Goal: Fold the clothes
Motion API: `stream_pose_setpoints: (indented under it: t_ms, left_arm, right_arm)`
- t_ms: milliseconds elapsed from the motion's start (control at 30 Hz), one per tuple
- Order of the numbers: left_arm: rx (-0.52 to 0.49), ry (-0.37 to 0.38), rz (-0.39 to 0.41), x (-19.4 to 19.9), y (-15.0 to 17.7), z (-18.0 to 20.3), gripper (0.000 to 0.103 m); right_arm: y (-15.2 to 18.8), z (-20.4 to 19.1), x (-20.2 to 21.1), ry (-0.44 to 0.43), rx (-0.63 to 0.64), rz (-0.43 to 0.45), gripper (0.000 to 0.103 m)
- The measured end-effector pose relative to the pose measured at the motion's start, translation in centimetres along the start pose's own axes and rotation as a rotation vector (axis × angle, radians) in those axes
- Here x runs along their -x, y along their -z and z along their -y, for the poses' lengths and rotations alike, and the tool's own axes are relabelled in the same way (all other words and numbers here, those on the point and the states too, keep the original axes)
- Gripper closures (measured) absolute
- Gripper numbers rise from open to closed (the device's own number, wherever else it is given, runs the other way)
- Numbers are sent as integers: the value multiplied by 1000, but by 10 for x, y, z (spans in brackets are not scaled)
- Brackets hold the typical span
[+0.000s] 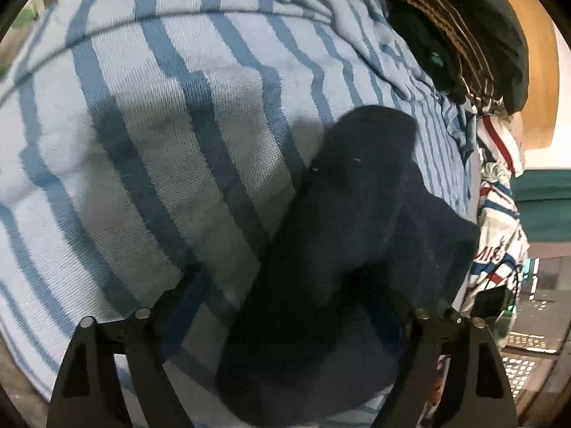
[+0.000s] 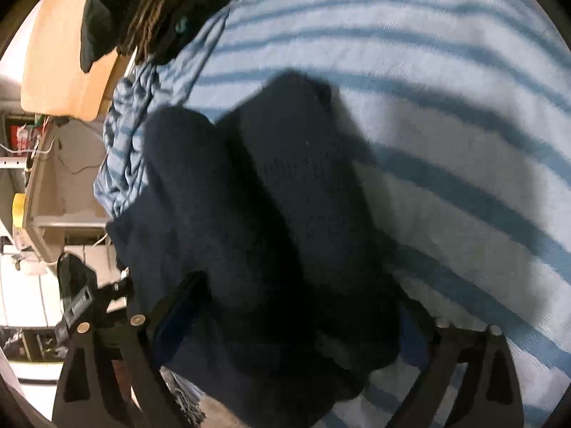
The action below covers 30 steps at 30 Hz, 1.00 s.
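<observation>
A dark navy knitted garment (image 1: 357,196) lies bunched on a wide blue-and-white striped cloth (image 1: 178,107). In the left wrist view it runs from the middle down between the fingers of my left gripper (image 1: 285,303), which is open with the pads apart from it. The right wrist view shows the same navy garment (image 2: 267,178) in thick folds on the striped cloth (image 2: 428,71). My right gripper (image 2: 299,306) stands open and wide around its near end. The garment's near edge is hidden in shadow under both grippers.
A heap of dark and brown-patterned clothes (image 1: 464,35) (image 2: 150,10) lies at the far edge, by a wooden board (image 1: 539,71) (image 2: 60,53). A white, red and blue printed garment (image 1: 496,214) hangs off the right side. Shelving and cables (image 2: 53,196) stand beyond the left edge.
</observation>
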<state>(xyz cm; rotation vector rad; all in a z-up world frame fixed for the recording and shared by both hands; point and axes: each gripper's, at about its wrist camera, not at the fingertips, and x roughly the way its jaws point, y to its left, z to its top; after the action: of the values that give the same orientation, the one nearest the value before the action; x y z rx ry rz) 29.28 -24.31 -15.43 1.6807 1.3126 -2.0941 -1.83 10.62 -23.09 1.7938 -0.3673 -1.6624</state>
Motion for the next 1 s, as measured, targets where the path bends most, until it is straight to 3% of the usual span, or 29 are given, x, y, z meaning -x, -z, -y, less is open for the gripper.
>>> stream_pose_setpoints:
  t_ms: [100, 233, 267, 367, 433, 500, 533, 567, 700, 833, 933, 1000]
  left_arm:
    - [9, 30, -3, -3, 0, -4, 11]
    - [-12, -11, -2, -6, -3, 5, 8]
    - [-18, -12, 1, -8, -3, 7, 1]
    - [-73, -51, 16, -14, 2, 16, 0]
    - [-94, -68, 39, -13, 6, 19, 0]
    - [-82, -13, 49, -9, 11, 18, 13]
    - [-68, 45, 48, -5, 13, 17, 43]
    - [-48, 106, 37, -4, 16, 16, 55]
    - [-100, 101, 98, 10, 29, 23, 65]
    - [-164, 124, 167, 32, 37, 40, 71]
    - [-257, 159, 219, 61, 45, 67, 73]
    - [-306, 170, 259, 70, 33, 97, 73]
  right_arm:
    - [-1, -4, -3, -33, 3, -26, 0]
    - [-3, -19, -11, -34, 36, -46, 7]
    - [-3, -21, -13, -29, 32, -46, 7]
    - [1, -21, -20, 22, 13, -34, 11]
    - [7, -21, -16, 34, 37, -23, 27]
    - [16, -13, -8, -22, 25, -4, 44]
    - [21, -7, -5, -70, -3, 1, 50]
    - [27, 0, -2, -119, -32, 6, 52]
    - [47, -2, 7, -166, -21, 38, 56]
    - [57, -40, 30, -112, 128, 70, 58]
    - [57, -68, 51, -61, 213, 112, 59]
    - [51, -84, 68, -52, 242, 151, 59]
